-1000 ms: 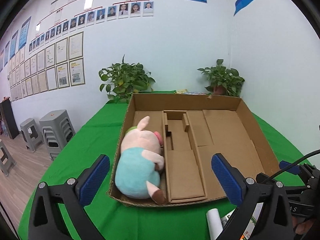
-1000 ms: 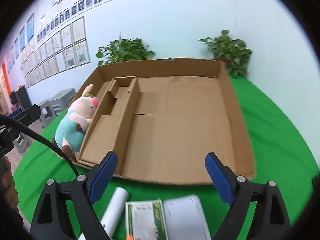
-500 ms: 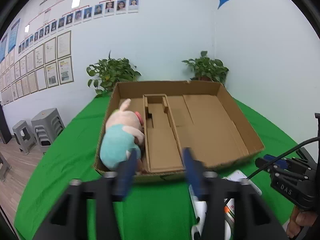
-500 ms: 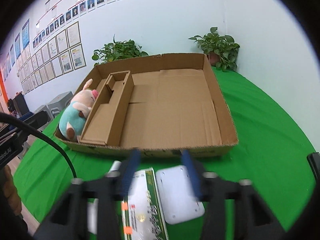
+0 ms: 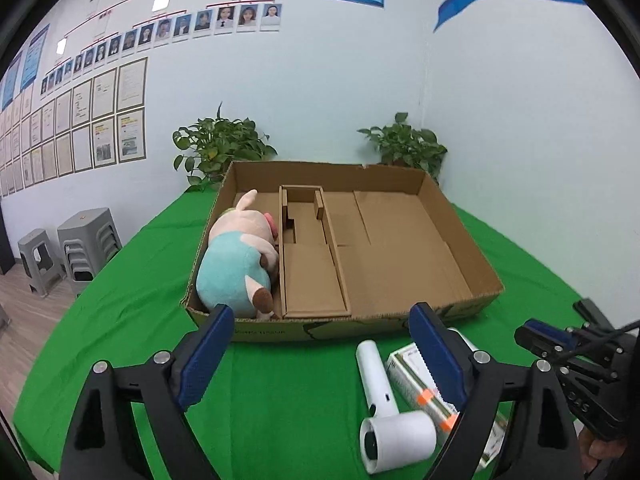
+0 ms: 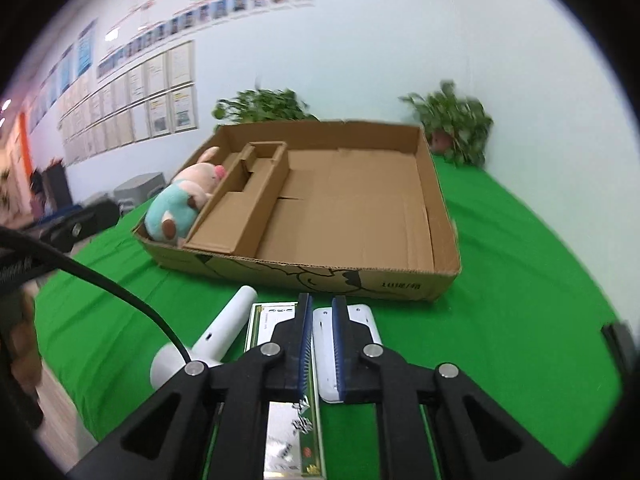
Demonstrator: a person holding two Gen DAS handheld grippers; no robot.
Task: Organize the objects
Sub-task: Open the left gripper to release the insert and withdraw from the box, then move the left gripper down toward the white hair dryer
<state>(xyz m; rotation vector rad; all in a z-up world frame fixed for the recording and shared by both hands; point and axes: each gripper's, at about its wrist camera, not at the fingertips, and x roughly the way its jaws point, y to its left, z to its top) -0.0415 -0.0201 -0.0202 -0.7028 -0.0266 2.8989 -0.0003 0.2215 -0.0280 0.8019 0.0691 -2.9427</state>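
The plush pig (image 5: 240, 264) already lies in the narrow left compartment of the cardboard tray (image 5: 460, 216), which sits mid-desk toward the far edge, while the white hair dryer (image 5: 384, 396), the green-edged flat box (image 6: 280, 380) and the white slab-shaped device (image 6: 348, 344) lie side by side on the green desk (image 5: 120, 300) along its near edge, just in front of the tray's front wall. My right claw (image 6: 319, 344) hovers over the seam between box and slab, its blue pads drawn almost together with nothing between them; my left claw (image 5: 320, 356) hangs spread wide and empty, facing the tray. My judgement: the next pick needs the right claw reopened and squared over one item, gripped across its narrow width so the neighbour is not dragged along. Print on the tray's front wall reads roughly "1011/" beside a line drawing; the box's lettering is too small to read, as are the wall notices.
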